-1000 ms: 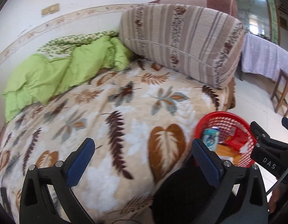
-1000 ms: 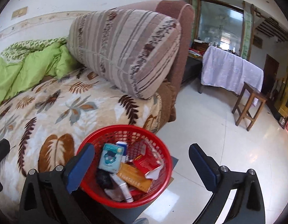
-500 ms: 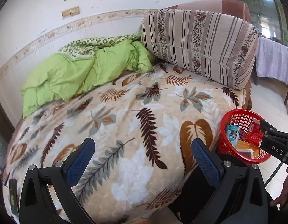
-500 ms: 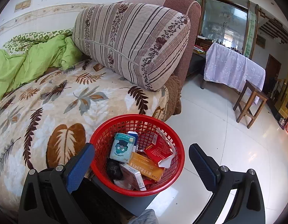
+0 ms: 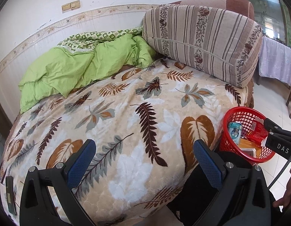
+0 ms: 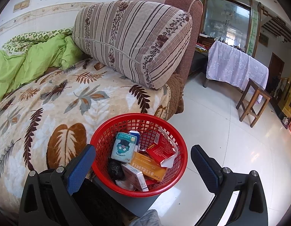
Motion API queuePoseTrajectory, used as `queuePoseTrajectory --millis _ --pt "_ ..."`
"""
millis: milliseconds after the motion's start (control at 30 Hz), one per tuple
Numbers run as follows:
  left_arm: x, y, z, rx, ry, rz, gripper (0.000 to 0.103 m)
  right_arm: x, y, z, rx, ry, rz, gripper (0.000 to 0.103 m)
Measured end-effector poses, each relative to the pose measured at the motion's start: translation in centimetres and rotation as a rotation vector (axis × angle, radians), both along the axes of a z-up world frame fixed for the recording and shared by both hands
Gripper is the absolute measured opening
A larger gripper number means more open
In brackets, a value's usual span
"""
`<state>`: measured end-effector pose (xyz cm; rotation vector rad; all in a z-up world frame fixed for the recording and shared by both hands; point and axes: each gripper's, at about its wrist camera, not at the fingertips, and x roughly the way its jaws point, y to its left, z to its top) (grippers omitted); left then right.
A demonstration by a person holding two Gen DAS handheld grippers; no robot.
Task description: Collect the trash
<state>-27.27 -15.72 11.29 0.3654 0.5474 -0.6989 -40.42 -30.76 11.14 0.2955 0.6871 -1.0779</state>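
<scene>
A red mesh basket (image 6: 169, 186) stands beside the bed on a grey surface. It holds several pieces of trash: a teal cartoon packet (image 6: 123, 147), a red box (image 6: 160, 150), an orange box (image 6: 148, 166), a white box (image 6: 135, 177) and a black lump (image 6: 115, 170). My right gripper (image 6: 143, 162) is open and empty, just above and in front of the basket. My left gripper (image 5: 144, 160) is open and empty over the leaf-patterned blanket (image 5: 126, 109). The basket also shows in the left wrist view (image 5: 232, 116), with the right gripper's body over it.
A striped bolster cushion (image 6: 134, 39) and a green quilt (image 5: 73, 69) lie at the back of the bed. A cloth-covered table (image 6: 237, 64) and a wooden stool (image 6: 253, 101) stand on the white tiled floor (image 6: 220, 131) to the right.
Both grippers have drawn back and up, so more of the bed and the basket shows. Both stay open and empty. The basket's contents have not moved.
</scene>
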Motion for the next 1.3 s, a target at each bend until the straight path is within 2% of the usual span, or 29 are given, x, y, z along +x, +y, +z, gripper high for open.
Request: queuePoseTrajectory --millis 1300 --pt "-0.44 -0.32 -0.61 0.019 0.001 -0.015 0.103 -0.03 -0.68 -0.50 0.028 -0.003 -0.008 0.102"
